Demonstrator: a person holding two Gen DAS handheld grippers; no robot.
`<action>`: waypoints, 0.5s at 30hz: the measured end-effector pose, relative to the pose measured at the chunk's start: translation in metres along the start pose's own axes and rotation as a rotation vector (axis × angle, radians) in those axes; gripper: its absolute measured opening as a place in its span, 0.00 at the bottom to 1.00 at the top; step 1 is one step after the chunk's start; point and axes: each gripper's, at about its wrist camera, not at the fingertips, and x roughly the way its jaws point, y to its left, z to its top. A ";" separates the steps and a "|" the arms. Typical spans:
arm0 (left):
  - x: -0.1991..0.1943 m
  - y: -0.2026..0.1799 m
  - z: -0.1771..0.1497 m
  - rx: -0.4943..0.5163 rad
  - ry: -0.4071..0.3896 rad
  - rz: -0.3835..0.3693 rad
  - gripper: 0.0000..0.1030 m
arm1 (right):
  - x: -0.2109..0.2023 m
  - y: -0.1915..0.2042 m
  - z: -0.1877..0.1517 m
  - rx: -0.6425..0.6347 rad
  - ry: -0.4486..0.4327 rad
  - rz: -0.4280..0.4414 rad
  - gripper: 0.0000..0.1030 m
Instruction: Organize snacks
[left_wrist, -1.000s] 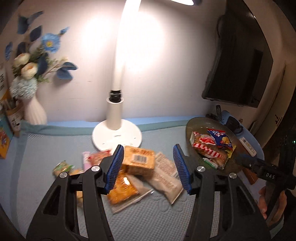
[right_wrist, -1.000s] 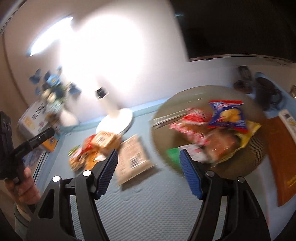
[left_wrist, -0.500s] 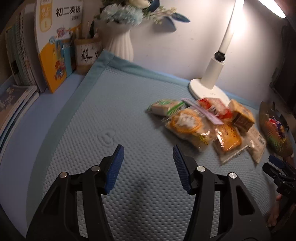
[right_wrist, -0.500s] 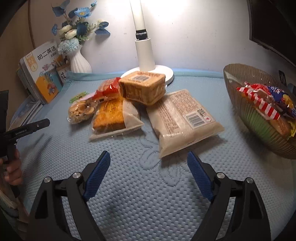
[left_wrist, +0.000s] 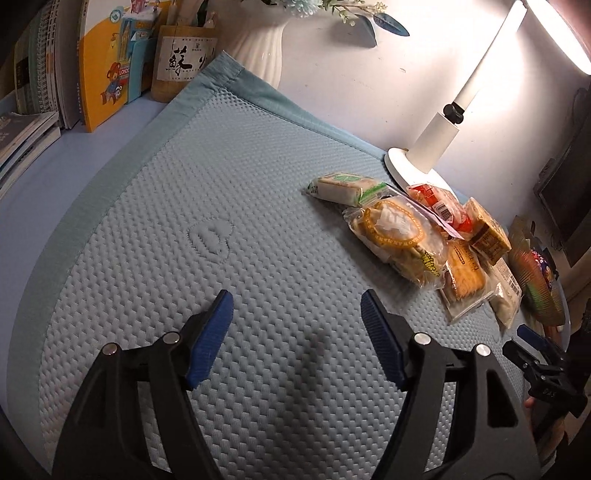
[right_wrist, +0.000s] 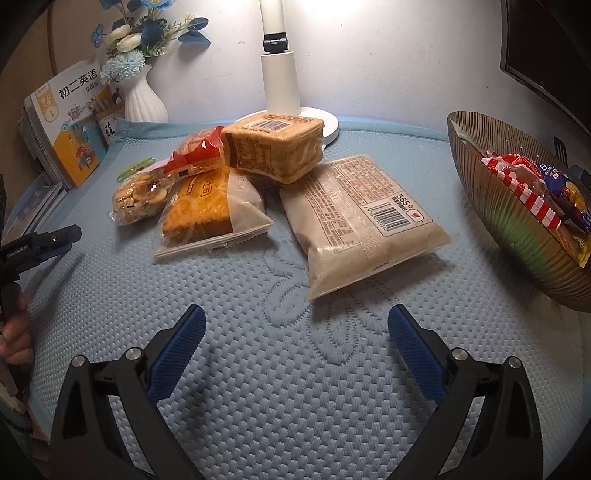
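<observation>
A: Start at the left of your right wrist view. What's there?

B: Your left gripper (right_wrist: 55, 236) pokes in at the left edge, your hand (right_wrist: 14, 332) below it. From that angle you can't tell how its jaws stand, but your left wrist view shows them spread wide over bare blue mat (left_wrist: 184, 206), holding nothing.

A: And further in?

B: Upper left, books (right_wrist: 70, 125) stand beside a white vase (right_wrist: 142, 99) of flowers. Then the snack pile, centre of the frame: a nut cookie pack (right_wrist: 138, 201) at its left, a red packet (right_wrist: 195, 153) behind it, a clear-wrapped cake slice (right_wrist: 207, 214) in front, and a boxy brown pastry pack (right_wrist: 275, 147) resting on top (its barcode faces up).

A: The big pale one?

B: The beige barcode bag (right_wrist: 362, 221) lies flat just right of the cake slice, its far end tucked under the brown pack. The white lamp (right_wrist: 280, 74) rises behind the pile.

A: Right side?

B: A ribbed bowl (right_wrist: 487, 192) sits at the right edge, already holding a red-striped packet (right_wrist: 521, 184) and a blue one (right_wrist: 565, 199). Your right gripper (right_wrist: 295, 347) sits at the bottom of the frame, jaws wide and empty, near the beige bag but not touching it.
</observation>
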 end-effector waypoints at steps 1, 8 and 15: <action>0.001 0.000 -0.001 0.003 0.000 0.000 0.71 | 0.001 0.000 0.000 -0.003 0.003 -0.003 0.95; 0.002 -0.002 -0.004 0.021 0.000 0.014 0.73 | 0.001 -0.005 0.000 0.011 0.005 -0.002 0.95; 0.002 -0.013 -0.001 0.063 0.026 0.055 0.74 | -0.002 -0.006 0.008 0.028 0.021 0.061 0.95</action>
